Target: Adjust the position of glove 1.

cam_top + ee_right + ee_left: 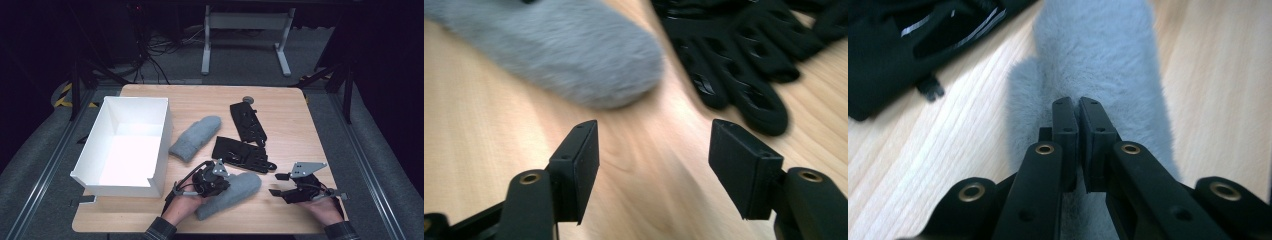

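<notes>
A grey fluffy mitten (240,190) lies at the table's front, cuff toward me. My left gripper (224,186) rests on it and is shut, pinching its fluff near the thumb (1078,107). A second grey mitten (196,137) lies mid-table beside the box. Two black gloves lie right of centre, one near (242,154) and one farther back (247,122). My right gripper (274,184) hovers at the front right, open and holding nothing (654,145). Just beyond its jaws are the near mitten's tip (574,50) and the black glove's fingers (744,65).
An open white box (127,145) stands on the left half of the table, its low front wall facing me. A small round grey disc (248,100) sits at the table's far edge. Bare wood (295,125) shows on the right side.
</notes>
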`<state>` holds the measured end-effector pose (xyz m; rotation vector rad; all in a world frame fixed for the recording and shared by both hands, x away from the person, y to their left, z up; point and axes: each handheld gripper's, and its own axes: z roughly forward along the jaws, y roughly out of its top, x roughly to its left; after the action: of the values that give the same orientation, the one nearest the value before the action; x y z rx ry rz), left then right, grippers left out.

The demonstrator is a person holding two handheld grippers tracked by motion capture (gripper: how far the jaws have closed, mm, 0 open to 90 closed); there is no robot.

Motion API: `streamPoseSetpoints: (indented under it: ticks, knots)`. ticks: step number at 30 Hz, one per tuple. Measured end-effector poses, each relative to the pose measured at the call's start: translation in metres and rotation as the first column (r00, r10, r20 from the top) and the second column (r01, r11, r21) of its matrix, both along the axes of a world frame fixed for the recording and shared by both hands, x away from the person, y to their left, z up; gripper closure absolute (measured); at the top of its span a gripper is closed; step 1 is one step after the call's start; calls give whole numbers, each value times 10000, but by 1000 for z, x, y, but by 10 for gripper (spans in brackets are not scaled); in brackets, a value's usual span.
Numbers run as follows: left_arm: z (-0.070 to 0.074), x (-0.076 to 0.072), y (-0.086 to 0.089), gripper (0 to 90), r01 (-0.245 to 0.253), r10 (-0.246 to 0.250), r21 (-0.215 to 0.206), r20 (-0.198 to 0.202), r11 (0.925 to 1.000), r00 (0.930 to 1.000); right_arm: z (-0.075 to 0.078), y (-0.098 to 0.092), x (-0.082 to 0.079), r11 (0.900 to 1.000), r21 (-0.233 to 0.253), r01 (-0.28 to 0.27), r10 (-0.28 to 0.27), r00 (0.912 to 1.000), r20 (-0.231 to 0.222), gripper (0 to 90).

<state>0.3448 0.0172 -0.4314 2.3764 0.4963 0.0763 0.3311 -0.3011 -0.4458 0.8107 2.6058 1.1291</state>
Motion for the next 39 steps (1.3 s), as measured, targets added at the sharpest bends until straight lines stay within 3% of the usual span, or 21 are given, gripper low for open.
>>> streamPoseSetpoints:
  ticks: [5, 11, 13, 17, 20, 23, 24, 30, 31, 32, 35, 39]
  knots:
    - [4, 5, -19, 873, 155, -153, -96, 154, 9998, 9998, -2, -14, 9, 9981, -120, 604, -604, 9982, -32, 344]
    - [-3, 12, -35, 861, 159, -161, -271, -47, 9995, 9999, -12, -31, 17, 9920, -508, 1160, -1176, 9926, -311, 291]
    - [-3, 13, -34, 817, 118, -120, -305, -81, 9995, 9999, -12, -35, 18, 9905, -439, 1301, -1314, 9909, -290, 283]
    - [9, 18, -19, 683, -492, 510, -831, 200, 9953, 9985, -15, -36, 18, 9894, -513, 1358, -1360, 9907, -8, 235]
    - [17, 26, -7, 580, -992, 1042, -949, 497, 9905, 9933, -18, -33, 17, 9893, -649, 1304, -1284, 9911, 339, 185]
    - [21, 37, 4, 524, -1514, 1587, -966, 727, 9837, 9847, -19, -31, 16, 9885, -619, 1377, -1351, 9898, 454, 158]
    - [21, 37, 4, 521, -1514, 1587, -966, 727, 9837, 9847, -19, -31, 16, 9885, -619, 1377, -1351, 9898, 454, 158]
    - [27, 63, 18, 450, -2447, 2535, -938, 977, 9650, 9624, -22, -33, 15, 9893, -357, 1413, -1390, 9885, 597, 151]
    - [27, 72, 22, 421, -2800, 2890, -932, 1030, 9555, 9518, -23, -33, 15, 9896, -268, 1410, -1390, 9881, 667, 149]
    - [27, 72, 22, 409, -2800, 2890, -932, 1030, 9555, 9518, -23, -33, 15, 9896, -268, 1410, -1390, 9881, 667, 149]
    - [26, 85, 27, 396, -3317, 3414, -933, 1223, 9388, 9319, -23, -33, 15, 9897, -274, 1405, -1384, 9881, 666, 149]
    - [25, 99, 29, 386, -3734, 3805, -754, 1371, 9246, 9146, -23, -33, 15, 9897, -269, 1407, -1387, 9881, 665, 149]
